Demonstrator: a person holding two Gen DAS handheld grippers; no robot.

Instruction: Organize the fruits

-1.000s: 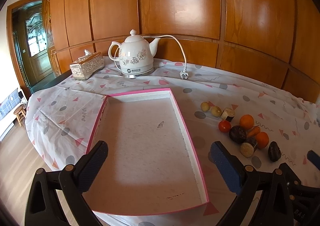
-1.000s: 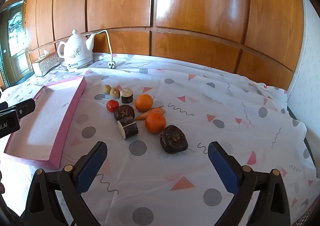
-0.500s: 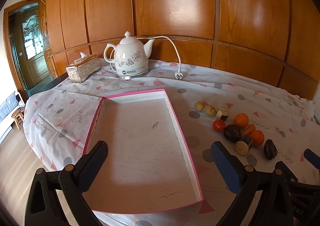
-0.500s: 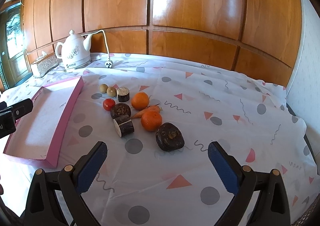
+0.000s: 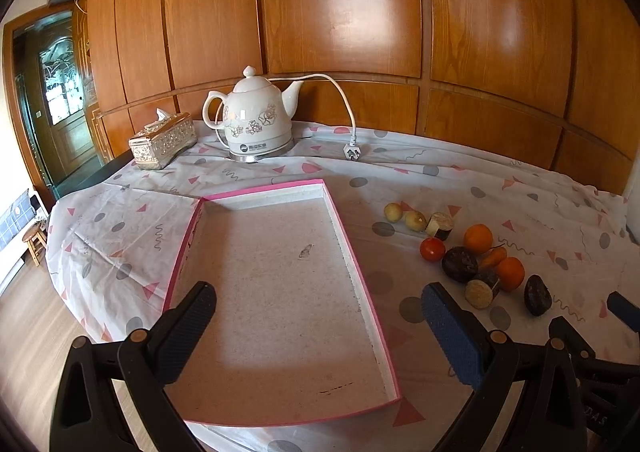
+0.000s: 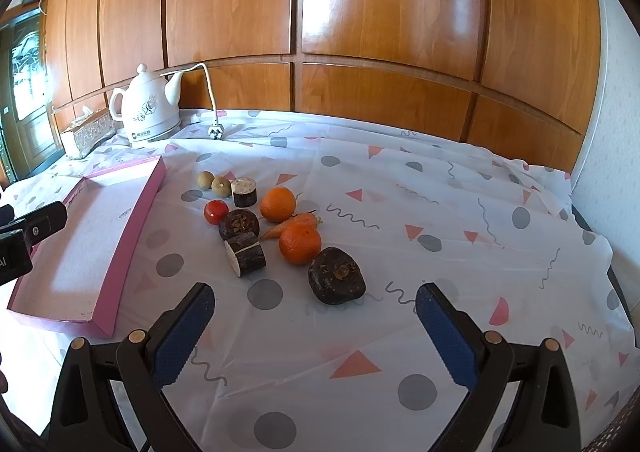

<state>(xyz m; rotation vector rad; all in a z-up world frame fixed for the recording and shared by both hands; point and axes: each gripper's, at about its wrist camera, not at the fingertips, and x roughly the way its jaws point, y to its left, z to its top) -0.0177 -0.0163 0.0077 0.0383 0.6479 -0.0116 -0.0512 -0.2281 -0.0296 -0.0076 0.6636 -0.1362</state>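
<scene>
An empty pink-rimmed tray lies on the patterned tablecloth, also in the right wrist view. To its right lies a cluster of produce: two oranges, a red tomato, a carrot, dark round fruits, a cut dark piece, two small yellowish fruits. My left gripper is open and empty above the tray's near end. My right gripper is open and empty, just in front of the nearest dark fruit.
A white ceramic kettle with a loose cord and plug stands at the back by the wood-panelled wall. A silver tissue box sits left of it. The table edge drops off at the left, with floor below.
Both grippers have drawn back and risen slightly, so the tray and the fruits look a little farther away. Nothing on the table has moved.
</scene>
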